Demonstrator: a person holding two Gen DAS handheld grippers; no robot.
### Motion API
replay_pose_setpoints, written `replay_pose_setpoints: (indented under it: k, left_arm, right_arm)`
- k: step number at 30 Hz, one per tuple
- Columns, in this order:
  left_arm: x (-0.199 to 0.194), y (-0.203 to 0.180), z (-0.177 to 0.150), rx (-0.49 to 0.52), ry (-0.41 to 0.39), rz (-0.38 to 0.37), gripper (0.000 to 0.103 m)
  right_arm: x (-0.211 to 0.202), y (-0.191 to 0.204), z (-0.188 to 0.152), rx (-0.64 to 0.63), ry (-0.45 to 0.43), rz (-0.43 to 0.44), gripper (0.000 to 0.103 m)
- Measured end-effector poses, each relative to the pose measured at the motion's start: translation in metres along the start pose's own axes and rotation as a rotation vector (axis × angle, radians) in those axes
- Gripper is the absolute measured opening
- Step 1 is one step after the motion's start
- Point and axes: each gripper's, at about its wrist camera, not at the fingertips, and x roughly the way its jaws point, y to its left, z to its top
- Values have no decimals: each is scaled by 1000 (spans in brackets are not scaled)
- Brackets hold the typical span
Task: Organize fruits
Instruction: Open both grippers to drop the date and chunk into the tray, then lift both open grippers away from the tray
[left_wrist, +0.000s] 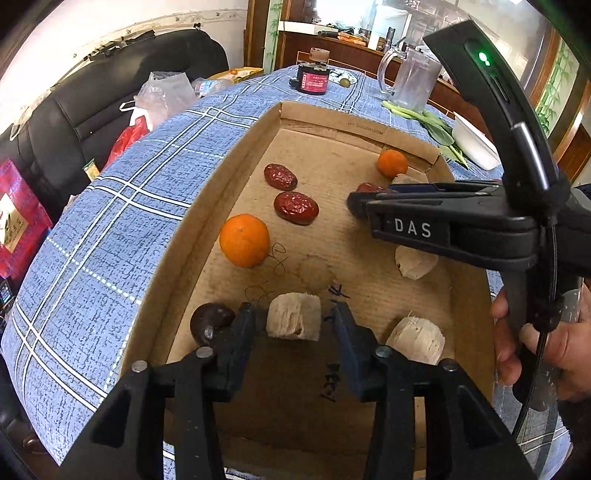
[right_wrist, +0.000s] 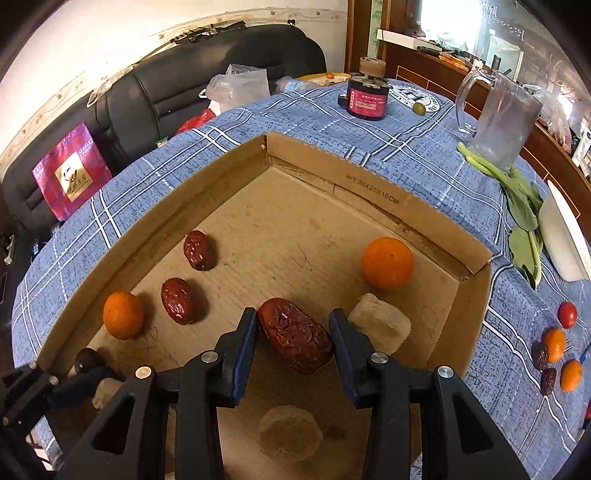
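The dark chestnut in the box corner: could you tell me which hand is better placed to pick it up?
Left. The left gripper stands open around a pale chunk, one finger right beside the dark chestnut; the right gripper is farther off, closed on a red date.

Inside a shallow cardboard box (left_wrist: 236, 177) on a blue plaid surface (left_wrist: 122, 206), the left tongs (left_wrist: 294, 318) stood apart around a pale fibrous chunk (left_wrist: 293, 315), not pressing it. A dark chestnut (left_wrist: 210, 321) lay just beside them; the right tongs (left_wrist: 360, 201) reached toward a red date (left_wrist: 367, 187) near a small orange (left_wrist: 392, 163).
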Motion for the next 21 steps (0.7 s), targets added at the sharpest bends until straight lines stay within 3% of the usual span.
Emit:
replay_pose_setpoints:
  k: [9, 15, 19, 21]
  left_arm:
    - [-10, 4, -6, -1, -10, 10, 43]
    - [-27, 6, -11, 4, -54, 45, 53]
    - [-38, 10, -13, -6, -90, 76, 57]
    - [-43, 12, -13, -16, -105, 87, 58]
  right_arm:
    - [-8, 1, -8, -2, -8, -23, 50]
    - [-31, -4, -18, 30, -49, -38, 50]
    - [-52, -9, -32, 64, -82, -60, 67]
    - [-66, -12, -41, 84, -104, -67, 68]
